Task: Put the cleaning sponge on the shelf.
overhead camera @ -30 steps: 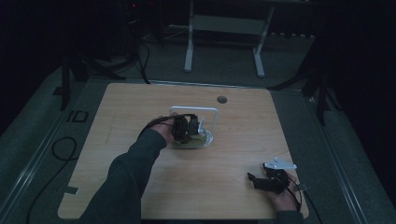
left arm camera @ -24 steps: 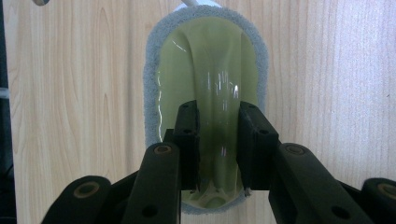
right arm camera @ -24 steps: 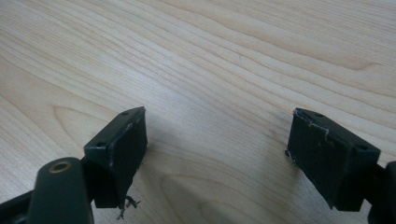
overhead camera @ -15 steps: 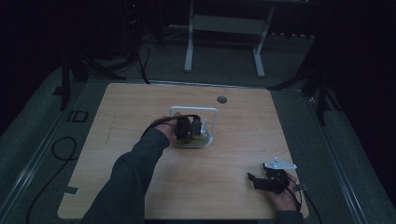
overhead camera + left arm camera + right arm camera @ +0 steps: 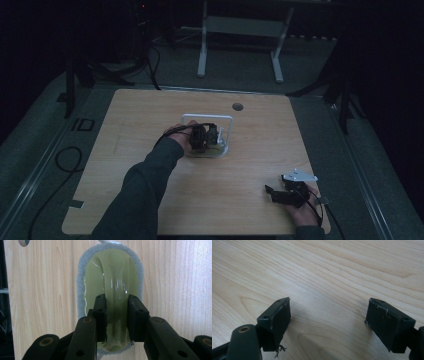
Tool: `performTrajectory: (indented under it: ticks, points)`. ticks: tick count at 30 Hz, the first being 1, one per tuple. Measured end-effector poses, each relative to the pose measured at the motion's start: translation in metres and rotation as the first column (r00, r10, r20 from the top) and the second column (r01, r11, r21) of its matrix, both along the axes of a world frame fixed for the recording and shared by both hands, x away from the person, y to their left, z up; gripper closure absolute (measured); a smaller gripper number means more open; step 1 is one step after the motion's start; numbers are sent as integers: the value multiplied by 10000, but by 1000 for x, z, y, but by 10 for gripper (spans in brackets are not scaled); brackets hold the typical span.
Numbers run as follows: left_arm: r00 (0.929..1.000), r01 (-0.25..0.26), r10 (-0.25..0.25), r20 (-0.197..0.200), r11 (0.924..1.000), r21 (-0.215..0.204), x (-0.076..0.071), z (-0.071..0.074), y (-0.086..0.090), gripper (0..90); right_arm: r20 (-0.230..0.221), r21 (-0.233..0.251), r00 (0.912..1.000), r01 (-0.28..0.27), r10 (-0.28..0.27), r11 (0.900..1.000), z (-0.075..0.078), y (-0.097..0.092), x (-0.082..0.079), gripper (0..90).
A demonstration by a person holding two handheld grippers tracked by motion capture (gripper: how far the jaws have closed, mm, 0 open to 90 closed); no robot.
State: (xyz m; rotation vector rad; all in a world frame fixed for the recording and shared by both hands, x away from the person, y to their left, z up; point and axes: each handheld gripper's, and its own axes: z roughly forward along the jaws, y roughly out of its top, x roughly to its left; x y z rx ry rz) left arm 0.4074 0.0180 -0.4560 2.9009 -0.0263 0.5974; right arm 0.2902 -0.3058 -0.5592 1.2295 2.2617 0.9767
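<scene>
1. The left gripper [image 5: 117,315] is clamped on the raised handle ridge of a pale green scrubber [image 5: 111,280] that lies flat on the table [image 5: 150,125] a little behind its middle; the grey fuzzy pad [image 5: 80,290] rings the green top and faces down onto the wood, which fits a wiping or scrubbing job
2. The black jaws stand either side of the glossy ridge with their pads pressed to it, a hold that would let the hand push the pad about without it tipping
3. A white wire frame [image 5: 207,118] stands just behind the scrubber, toward the table's far edge, so travel that way looks short; how near the pad's far end is to the frame cannot be told
4. The right gripper [image 5: 328,322] rests near the table's front right corner, well apart from the scrubber, its jaws spread wide over bare wood with nothing between them; parked there, it likely keeps out of the working hand's way
5. Wide bare wood lies toward the left edge, the right edge and the front edge, so strokes in those directions have the most room
6. A round hole [image 5: 237,106] sits in the top near the far edge, beyond the frame
</scene>
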Motion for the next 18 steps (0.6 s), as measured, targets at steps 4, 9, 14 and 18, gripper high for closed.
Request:
performTrajectory:
  ticks: [4,9,14,18]
  points:
    - [10000,-11,10,81,10000,71,0,-2,-1,717,5,0,10000,-3,3,10000,0,0,0,193]
    - [9998,-116,116,134,9999,56,1,-3,-2,715,-1,-2,10000,1,-1,10000,0,0,0,193]
    - [9998,-106,105,175,9999,44,2,-4,-3,713,4,-2,10000,-4,4,10000,0,0,0,193]
    - [9997,-123,120,230,9999,92,3,-4,-3,713,4,-1,10000,-3,3,10000,0,0,0,193]
